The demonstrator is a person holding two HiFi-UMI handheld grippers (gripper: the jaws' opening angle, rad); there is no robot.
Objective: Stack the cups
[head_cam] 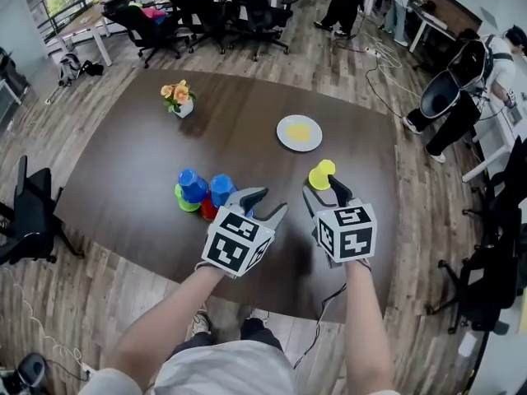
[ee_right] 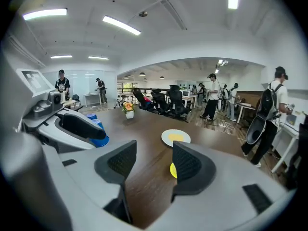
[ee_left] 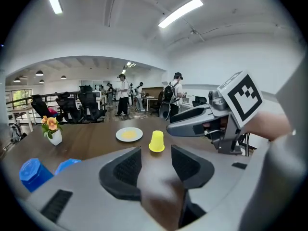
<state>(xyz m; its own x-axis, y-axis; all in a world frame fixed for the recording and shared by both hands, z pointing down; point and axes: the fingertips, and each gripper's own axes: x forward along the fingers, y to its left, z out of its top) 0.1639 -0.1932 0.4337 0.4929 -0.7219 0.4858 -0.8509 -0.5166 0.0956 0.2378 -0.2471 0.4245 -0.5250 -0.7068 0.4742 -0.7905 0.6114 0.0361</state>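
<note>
An upside-down yellow cup [head_cam: 321, 174] stands on the dark table [head_cam: 123, 179], just beyond my right gripper [head_cam: 323, 194]. That gripper is open with nothing between its jaws. Further left sits a cluster of cups: two blue ones [head_cam: 191, 186] [head_cam: 221, 189] over a green one [head_cam: 186, 202] and a red one [head_cam: 207, 211]. My left gripper [head_cam: 268, 204] hovers open and empty just right of this cluster. In the left gripper view the yellow cup [ee_left: 156, 141] shows ahead of the open jaws. In the right gripper view the right jaw hides most of the yellow cup [ee_right: 172, 169].
A white plate [head_cam: 299, 132] with a yellow centre lies beyond the yellow cup. A small vase of flowers [head_cam: 179, 97] stands at the far left of the table. Office chairs [head_cam: 247, 6] and people [head_cam: 461, 89] surround the table.
</note>
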